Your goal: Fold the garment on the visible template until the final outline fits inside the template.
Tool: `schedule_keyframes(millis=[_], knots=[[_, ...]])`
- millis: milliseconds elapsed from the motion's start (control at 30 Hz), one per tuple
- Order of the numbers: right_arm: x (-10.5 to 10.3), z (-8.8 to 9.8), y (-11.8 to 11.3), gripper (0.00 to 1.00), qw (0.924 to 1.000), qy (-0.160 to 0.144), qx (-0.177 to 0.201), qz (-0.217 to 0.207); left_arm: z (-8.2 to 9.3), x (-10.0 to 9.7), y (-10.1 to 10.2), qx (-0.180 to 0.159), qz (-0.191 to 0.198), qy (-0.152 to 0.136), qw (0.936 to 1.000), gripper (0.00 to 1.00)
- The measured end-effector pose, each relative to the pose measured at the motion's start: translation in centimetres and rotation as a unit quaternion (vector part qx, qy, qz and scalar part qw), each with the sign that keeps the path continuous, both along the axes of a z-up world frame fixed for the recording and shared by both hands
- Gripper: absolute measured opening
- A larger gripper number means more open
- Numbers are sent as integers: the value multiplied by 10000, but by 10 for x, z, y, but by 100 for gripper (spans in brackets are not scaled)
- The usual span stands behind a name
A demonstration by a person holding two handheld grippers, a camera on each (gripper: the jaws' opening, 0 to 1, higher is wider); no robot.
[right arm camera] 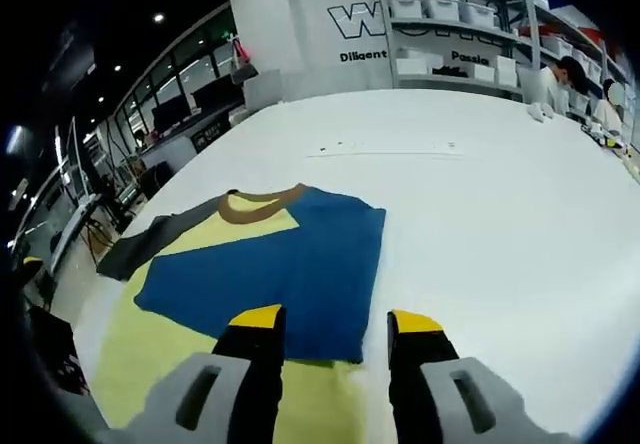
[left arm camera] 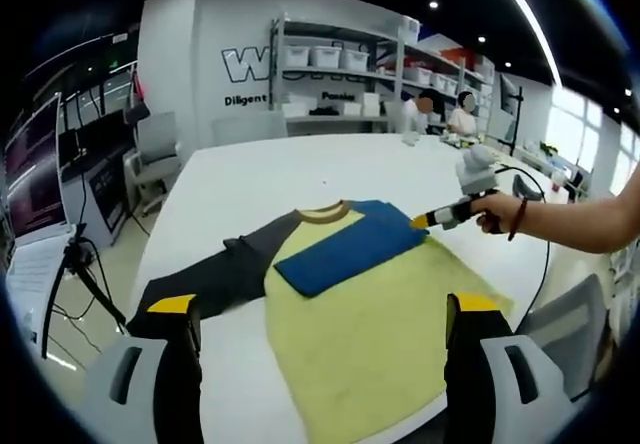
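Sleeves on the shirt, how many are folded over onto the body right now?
1: the blue sleeve lies folded across the yellow shirt below the collar. The grey sleeve is spread out flat on the white table.

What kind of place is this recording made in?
Probably a lab or workshop office: a large white table bears the shirt, metal shelves hold storage bins, and monitors stand at the side.
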State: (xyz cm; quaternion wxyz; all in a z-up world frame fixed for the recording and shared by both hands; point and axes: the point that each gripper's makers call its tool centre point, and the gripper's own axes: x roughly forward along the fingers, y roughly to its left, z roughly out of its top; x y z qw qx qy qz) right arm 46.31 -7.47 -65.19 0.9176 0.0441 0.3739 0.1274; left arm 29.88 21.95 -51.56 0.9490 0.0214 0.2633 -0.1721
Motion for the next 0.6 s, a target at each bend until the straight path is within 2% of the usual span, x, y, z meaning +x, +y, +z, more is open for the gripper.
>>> schedule_keyframes(millis=[67, 233, 367, 467, 533, 600], knots=[[-3, -5, -4, 31, 9999, 122, 21, -92, -1, 0, 0, 16, 10, 1, 10000, 99], [-7, -9, -3, 21, 9999, 126, 29, -91, -1, 0, 4, 75, 95, -22, 9999, 99], [-10, -17, -5, 17, 9996, 235, 11, -134, -4, -3, 6, 57, 117, 25, 9999, 99], [-8, -18, -4, 14, 9998, 158, -11, -117, -7, -5, 8, 68, 142, 79, 9998, 99], [-10, -19, -2, 11, 9997, 212, 7, -109, -7, -5, 9, 74, 139, 86, 9998, 99], [-11, -20, -1, 2, 9996, 266, -11, -63, -7, -5, 9, 52, 170, 98, 9998, 99]])
